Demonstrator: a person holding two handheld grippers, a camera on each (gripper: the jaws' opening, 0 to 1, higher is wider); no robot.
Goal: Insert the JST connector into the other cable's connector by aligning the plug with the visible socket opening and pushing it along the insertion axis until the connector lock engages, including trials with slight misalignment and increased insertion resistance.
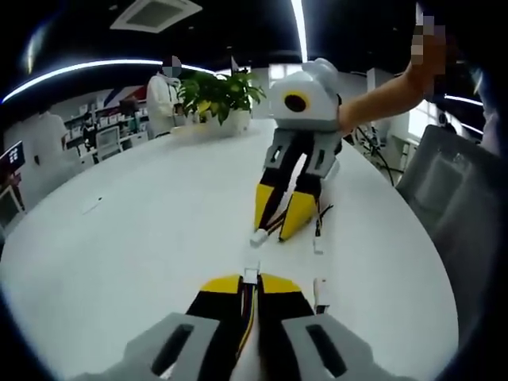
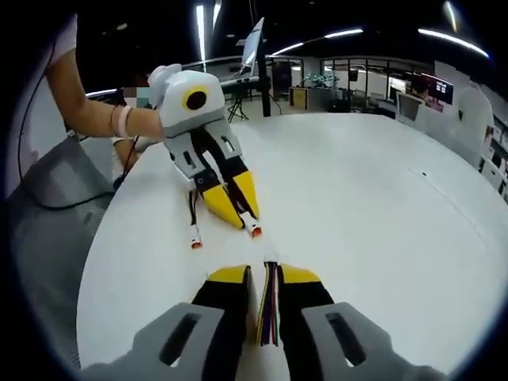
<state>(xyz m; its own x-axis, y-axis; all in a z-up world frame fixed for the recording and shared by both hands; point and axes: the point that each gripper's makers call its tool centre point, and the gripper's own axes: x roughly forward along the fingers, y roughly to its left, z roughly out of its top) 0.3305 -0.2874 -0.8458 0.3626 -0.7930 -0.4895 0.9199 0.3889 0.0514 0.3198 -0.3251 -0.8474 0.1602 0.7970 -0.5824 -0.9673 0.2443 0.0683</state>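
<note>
We are pinching each cable just behind its connector, left gripper [image 1: 251, 279] facing right gripper [image 1: 277, 224] above the bench [image 1: 143, 230], plug [image 1: 259, 236] near socket [image 1: 251, 275] for alignment

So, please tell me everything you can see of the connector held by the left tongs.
The white connector is a small, plastic-looking block that sticks out past the yellow tips of the left tongs, which are shut on it. Coloured wires run back from it between the jaws. It points at the other white connector, with a gap between them.
</note>
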